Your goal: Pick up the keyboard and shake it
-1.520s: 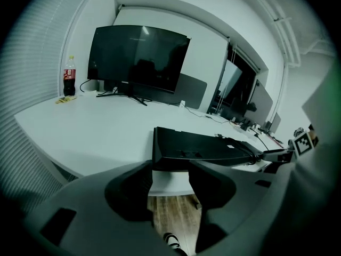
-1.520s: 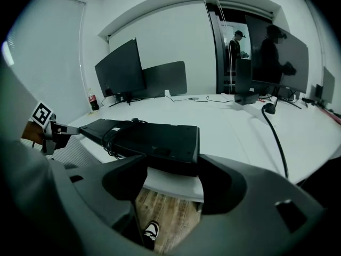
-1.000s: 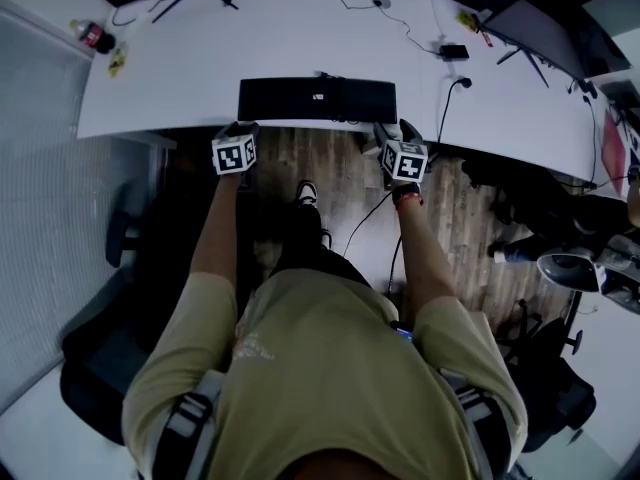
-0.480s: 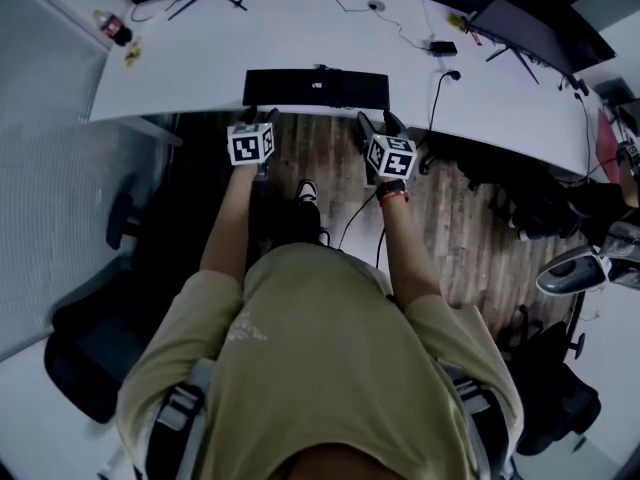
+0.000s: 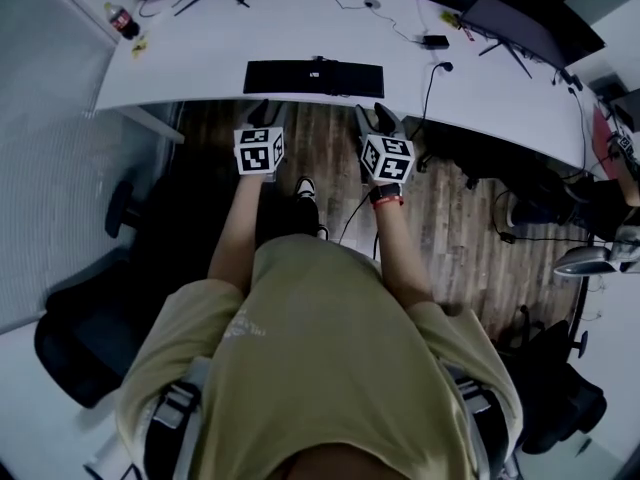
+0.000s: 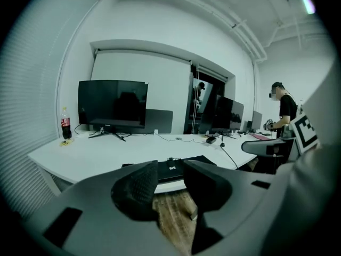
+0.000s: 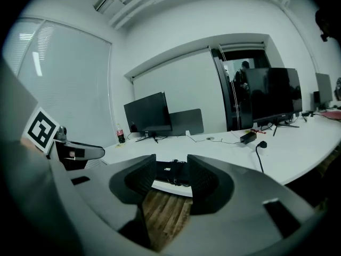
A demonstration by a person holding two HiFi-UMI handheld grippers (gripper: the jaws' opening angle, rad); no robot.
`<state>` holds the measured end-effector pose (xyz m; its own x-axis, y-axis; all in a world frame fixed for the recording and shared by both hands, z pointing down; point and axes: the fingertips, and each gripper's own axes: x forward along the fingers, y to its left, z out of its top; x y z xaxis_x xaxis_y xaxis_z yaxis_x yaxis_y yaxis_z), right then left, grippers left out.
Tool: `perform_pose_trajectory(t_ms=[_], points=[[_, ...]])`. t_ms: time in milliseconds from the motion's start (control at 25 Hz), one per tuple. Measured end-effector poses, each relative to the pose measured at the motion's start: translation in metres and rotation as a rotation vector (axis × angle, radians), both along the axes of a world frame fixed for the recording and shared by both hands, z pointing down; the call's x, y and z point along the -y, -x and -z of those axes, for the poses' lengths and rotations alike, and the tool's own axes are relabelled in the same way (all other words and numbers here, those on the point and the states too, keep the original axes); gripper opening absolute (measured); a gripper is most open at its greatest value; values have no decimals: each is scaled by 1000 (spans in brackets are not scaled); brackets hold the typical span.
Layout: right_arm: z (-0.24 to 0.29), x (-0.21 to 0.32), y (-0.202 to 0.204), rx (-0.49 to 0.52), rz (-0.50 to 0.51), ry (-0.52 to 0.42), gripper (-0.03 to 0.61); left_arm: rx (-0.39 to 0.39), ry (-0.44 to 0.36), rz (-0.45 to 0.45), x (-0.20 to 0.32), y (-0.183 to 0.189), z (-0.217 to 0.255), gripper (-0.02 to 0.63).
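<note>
The black keyboard (image 5: 314, 77) lies flat on the white desk (image 5: 200, 58), close to its front edge. Both grippers hang short of the desk, over the wooden floor, and neither touches the keyboard. My left gripper (image 5: 262, 115) is below the keyboard's left end; its jaws are closing with nothing between them. My right gripper (image 5: 372, 117) is below the keyboard's right end, also closing on empty air. In the left gripper view the keyboard (image 6: 173, 168) shows beyond the left gripper (image 6: 170, 183). In the right gripper view the keyboard (image 7: 171, 173) shows past the right gripper (image 7: 170, 179).
A cola bottle (image 5: 122, 18) stands at the desk's far left corner. A power adapter (image 5: 434, 41) and cables lie at the back right. A monitor (image 6: 113, 103) stands behind the keyboard. Office chairs (image 5: 90, 338) flank me. A person (image 6: 285, 108) stands far right.
Both grippers have drawn back from the keyboard's ends toward me and now hang over the floor. The keyboard stays on the desk.
</note>
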<state>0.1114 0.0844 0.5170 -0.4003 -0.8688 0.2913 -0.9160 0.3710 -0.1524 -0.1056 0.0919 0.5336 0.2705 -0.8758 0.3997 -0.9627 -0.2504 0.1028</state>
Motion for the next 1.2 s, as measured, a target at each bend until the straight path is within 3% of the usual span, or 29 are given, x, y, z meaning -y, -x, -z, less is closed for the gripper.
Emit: perform_pose_trajectory(t_ms=[120,400,760,1000,1200], points=[[16,-18,-1,20,1,-26,154,-1,-49,-4,-17,-9,16,135],[25,-49,4,24,20,-34,107,-6,-144,-18,-42,-26,49,71],[44,-83,3,47,11,-80,28,1,-162,-33,-75,-46,62,20],[60,-102,-1,51,9,-101,23,-6,-178,-35,-96,-52,75,20],[60,-132,4,34,21,-66,23,-10,-170,-43,-133,-51,81,20]])
